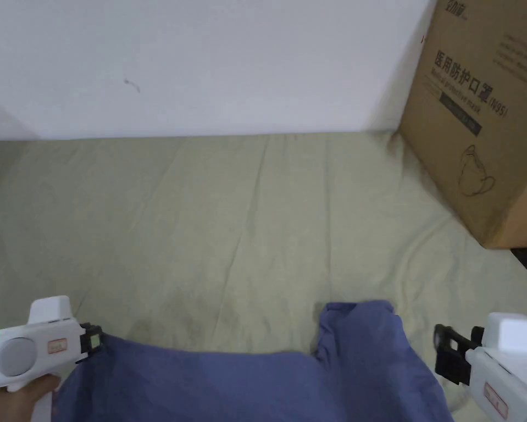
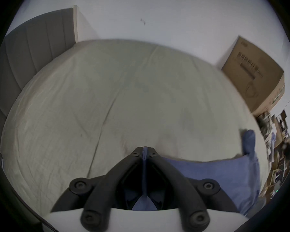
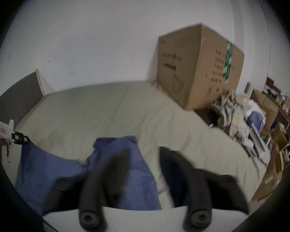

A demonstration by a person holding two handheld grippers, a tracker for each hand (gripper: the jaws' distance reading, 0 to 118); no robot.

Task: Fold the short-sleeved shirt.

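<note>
A blue short-sleeved shirt lay at the near edge of a bed covered with a pale green sheet, under a white wall. Most of the bed beyond it was bare. A large cardboard box stood at the far right corner.

The left gripper, held in a hand at the near left, had its jaws closed on a corner of the shirt; in the left gripper view a thin fold of blue cloth was pinched between the two jaw tips. The right gripper sat just beside the shirt's right edge, apart from the cloth, with its jaws standing wide and nothing between them.

The shirt's far edge ran left to right from the held corner, so its long axis appeared to lie across the bed, side to side. Near the right end, one rumpled part, possibly a sleeve, stuck out toward the far side. The near part of the shirt fell below the head view, so which end was the collar could not be told.

The folding looked barely begun. The cloth seemed spread and pulled taut on the left, but no neat fold showed. Grasping the right side, smoothing the rumpled part and making every fold appeared still to be done.
</note>
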